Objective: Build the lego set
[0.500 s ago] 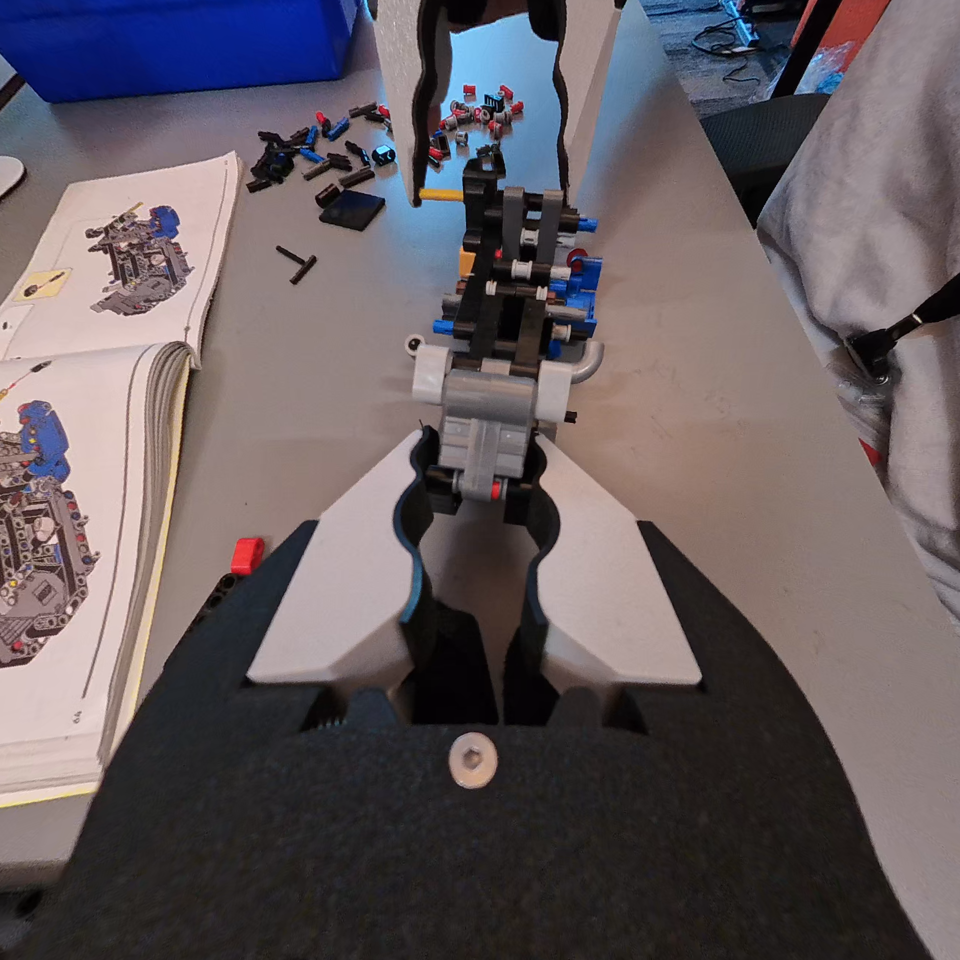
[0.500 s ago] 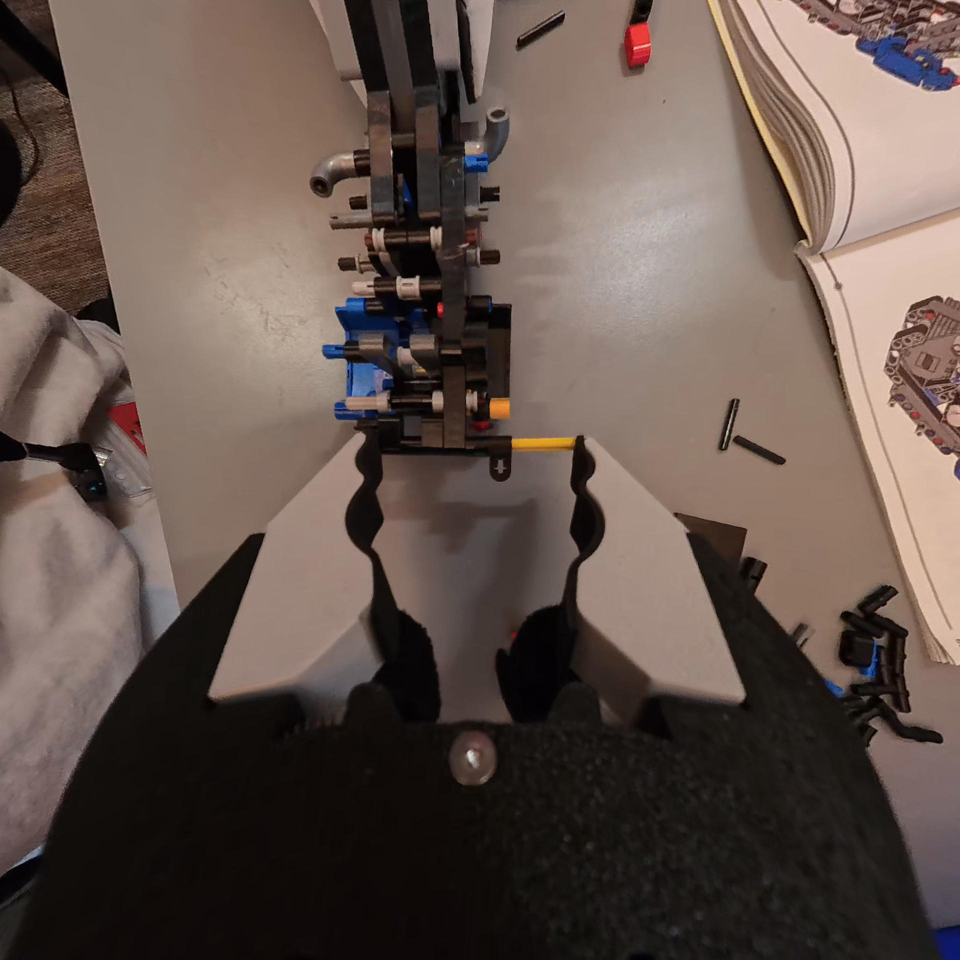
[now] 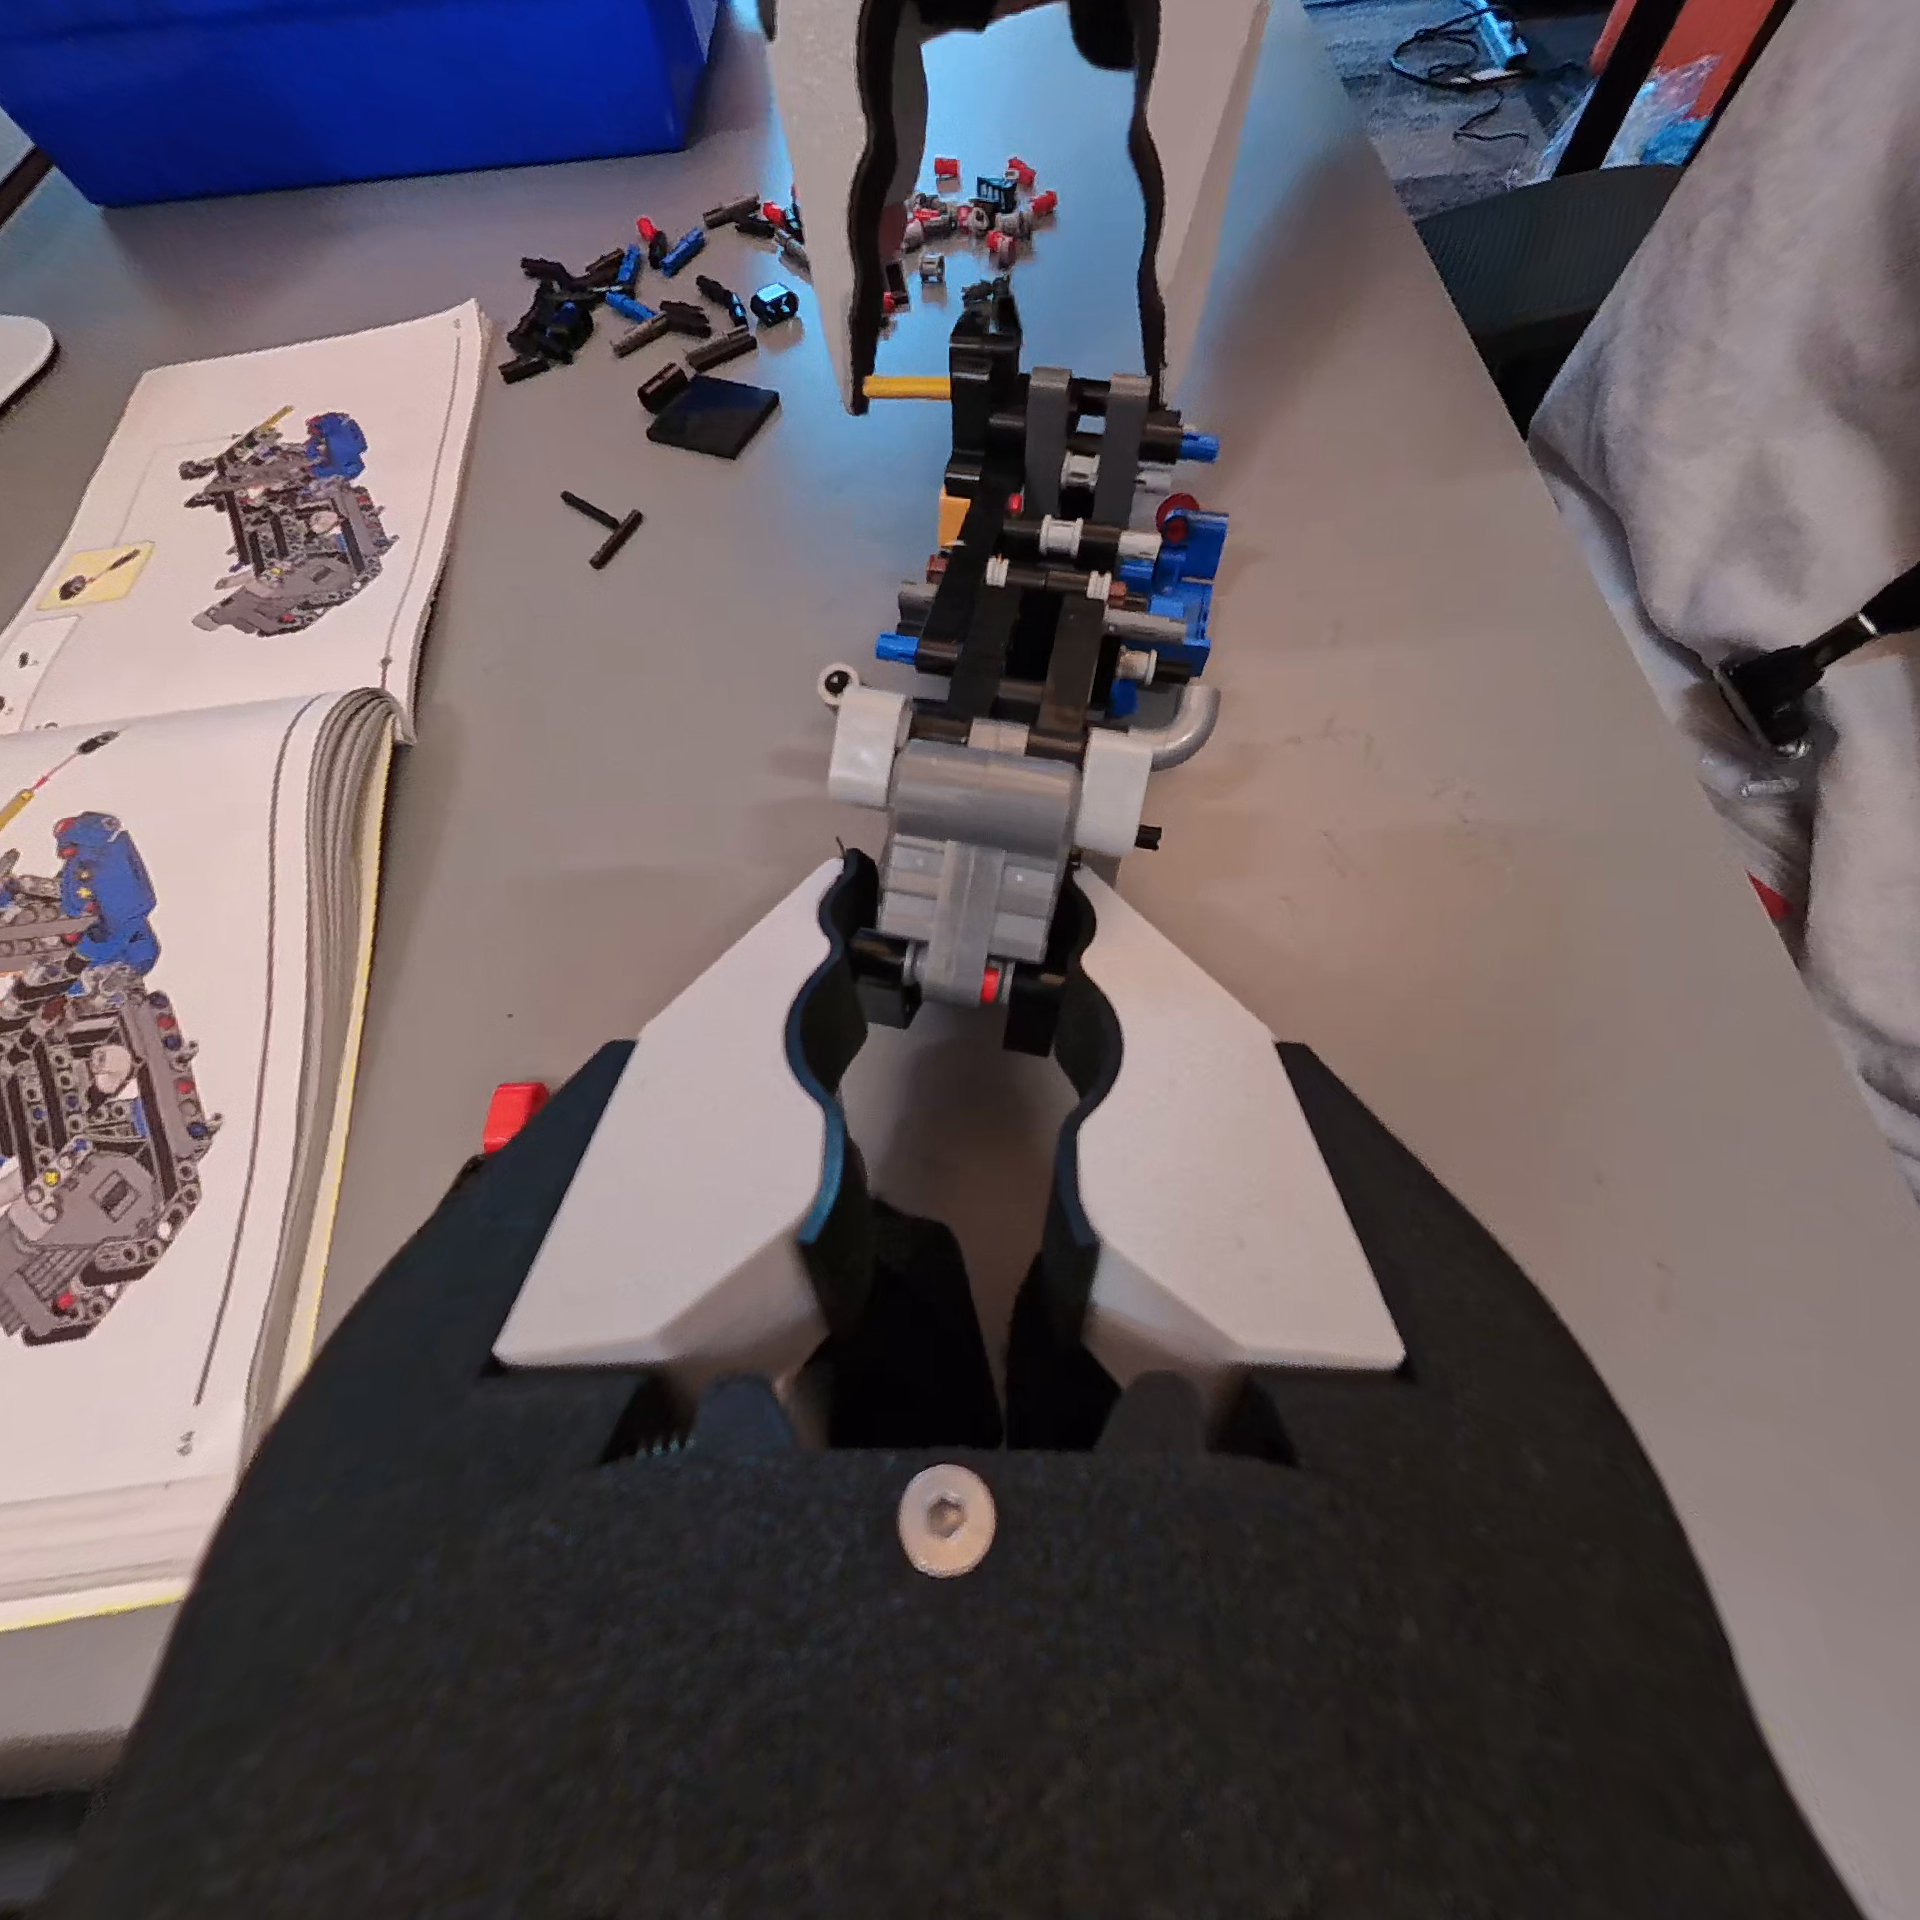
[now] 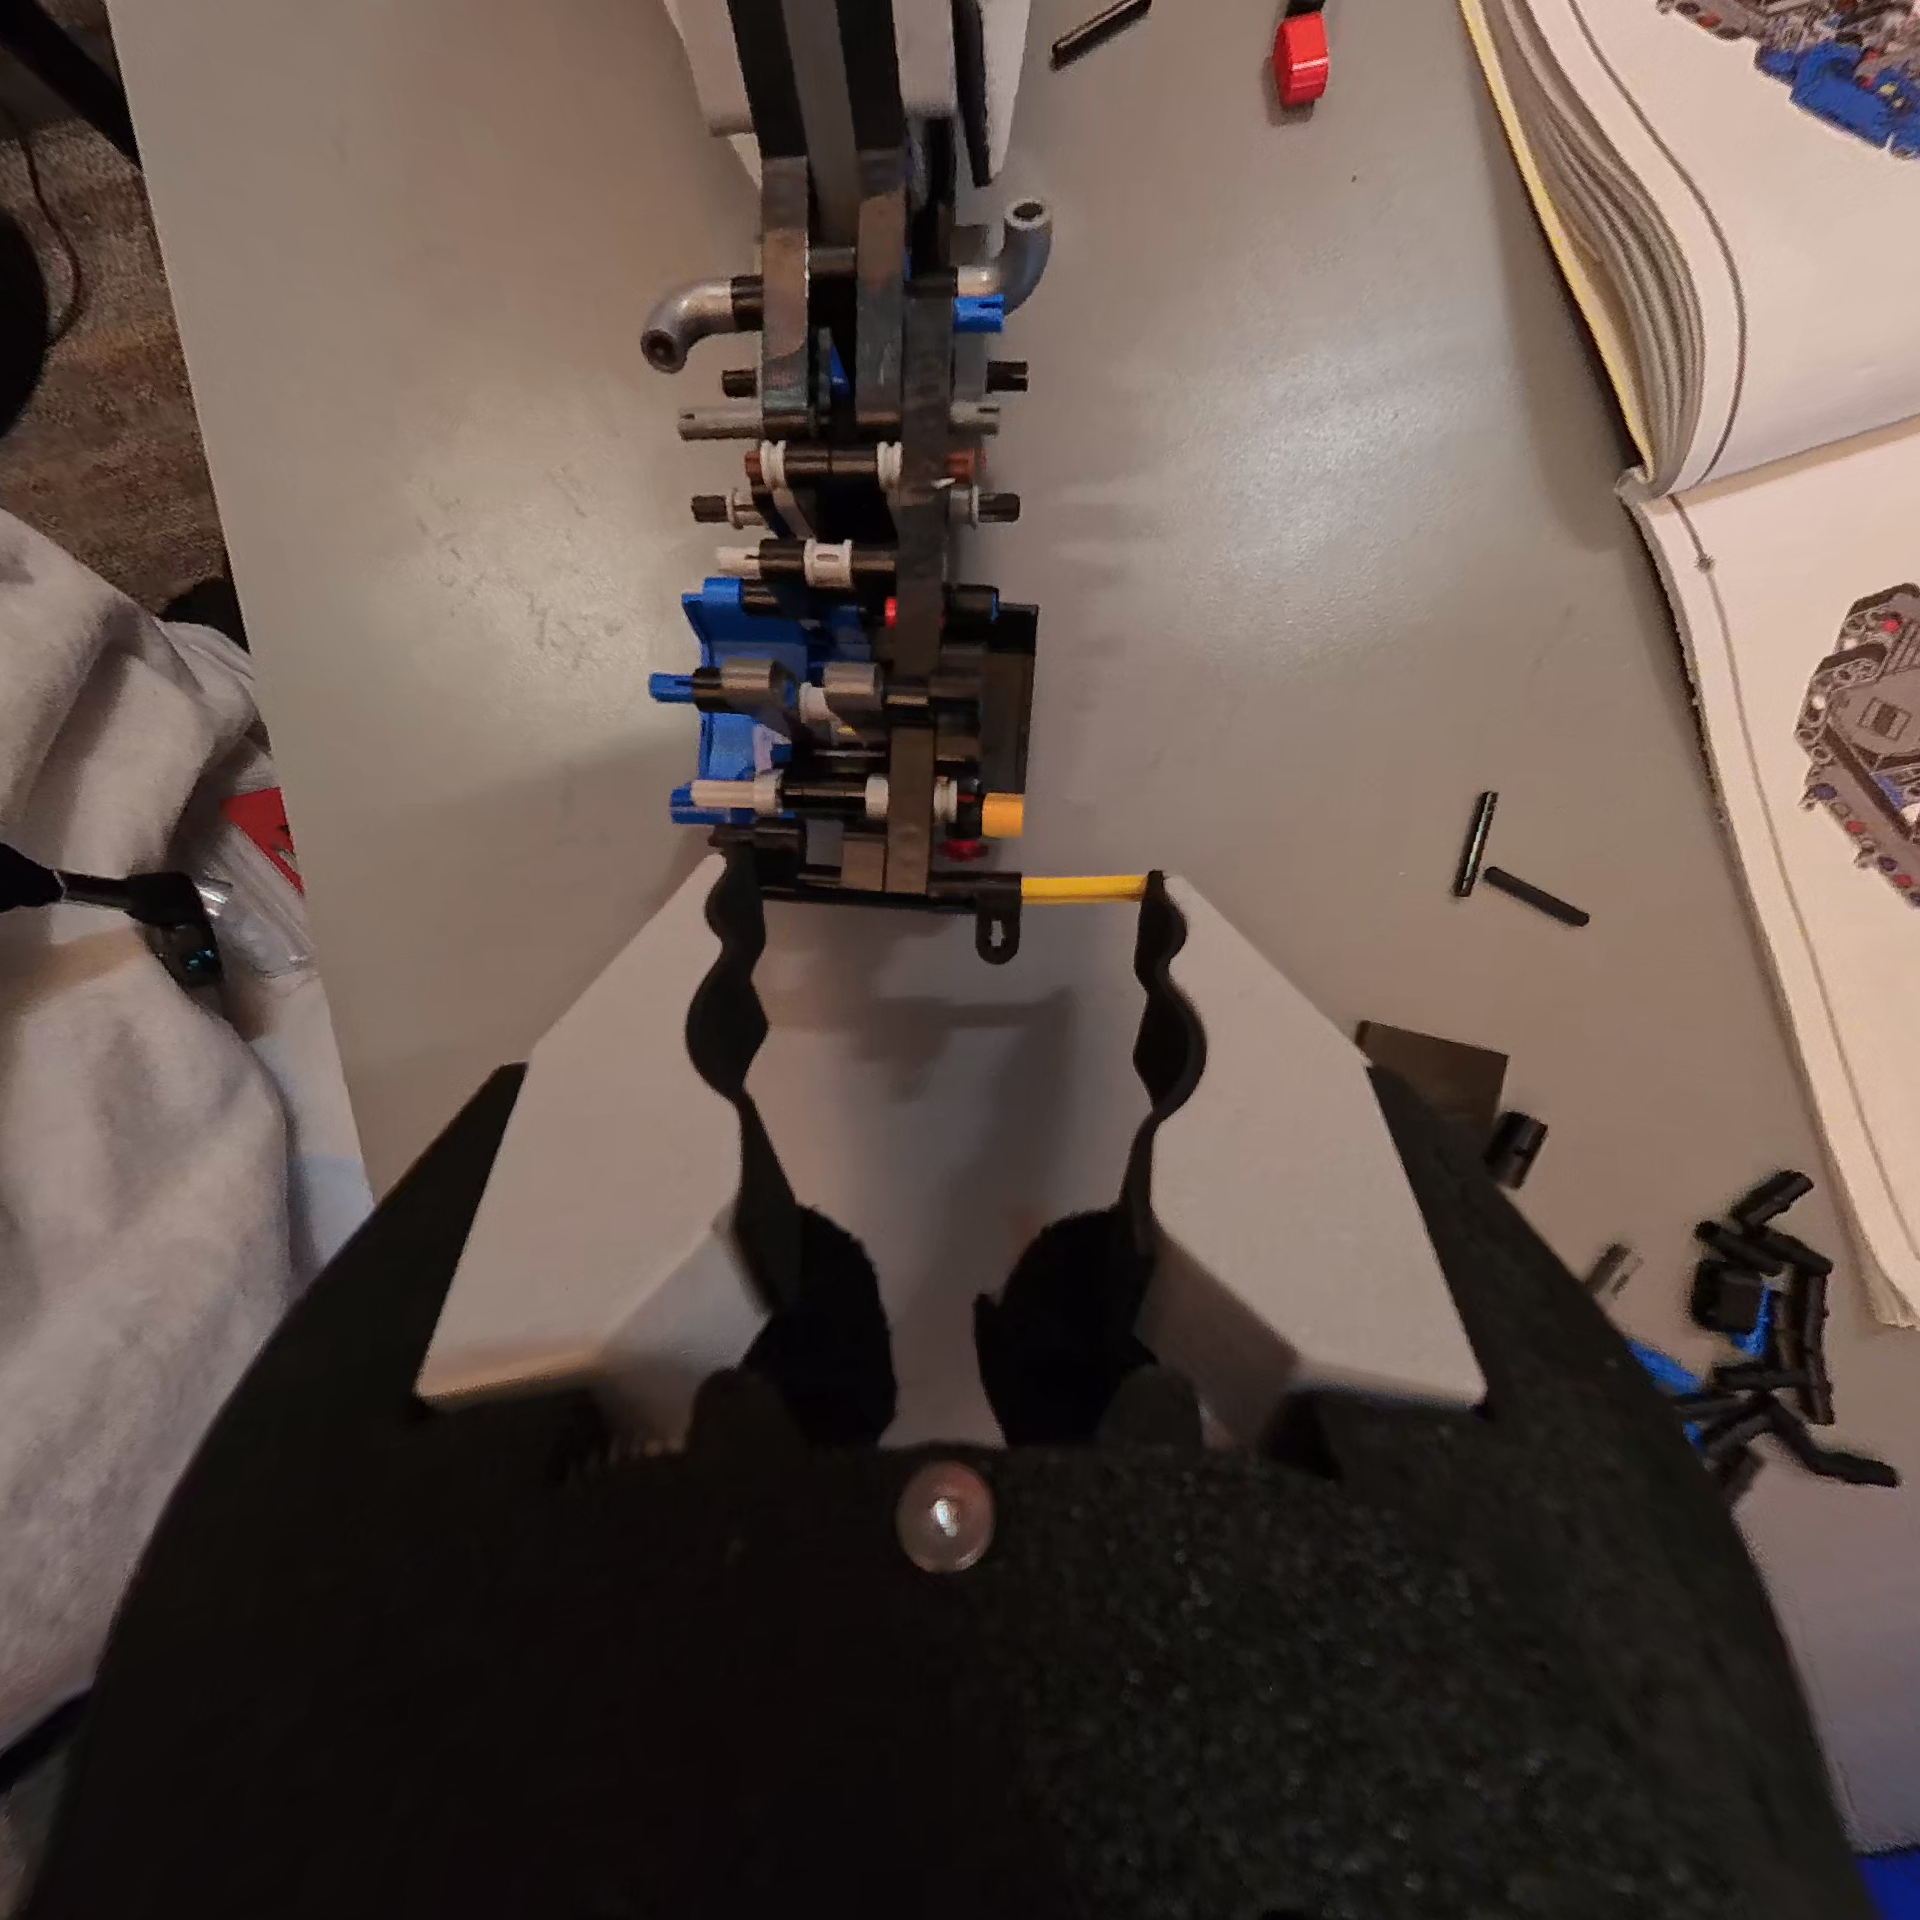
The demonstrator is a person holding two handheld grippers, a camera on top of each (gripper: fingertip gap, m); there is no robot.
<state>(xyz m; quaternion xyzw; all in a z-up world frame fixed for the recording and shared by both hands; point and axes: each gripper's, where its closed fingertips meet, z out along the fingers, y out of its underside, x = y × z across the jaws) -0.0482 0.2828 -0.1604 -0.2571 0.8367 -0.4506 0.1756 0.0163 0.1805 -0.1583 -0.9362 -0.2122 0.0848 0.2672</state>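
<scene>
The long lego model (image 3: 1049, 592) of black, grey and blue parts lies on the grey table, held between both grippers. My left gripper (image 3: 966, 883) is shut on its grey end block (image 3: 971, 873). My right gripper (image 4: 940, 883) is open wide at the other end of the model (image 4: 873, 665). One fingertip (image 4: 1158, 894) touches the tip of a yellow axle (image 4: 1086, 886) that sticks out sideways, and the other sits by the black end bar. The right gripper also shows in the left wrist view (image 3: 1003, 384), at the model's far end.
An open instruction booklet (image 3: 208, 935) lies to the left, and it also shows in the right wrist view (image 4: 1766, 312). Loose black, blue and red parts (image 3: 644, 301), a black tile (image 3: 712, 416), two black axles (image 3: 603, 525) and a red piece (image 3: 514, 1107) are nearby. A blue bin (image 3: 343, 83) stands behind. A person in a grey top (image 3: 1766, 520) is at the table edge. There is about 12 centimetres between the tips of the two grippers.
</scene>
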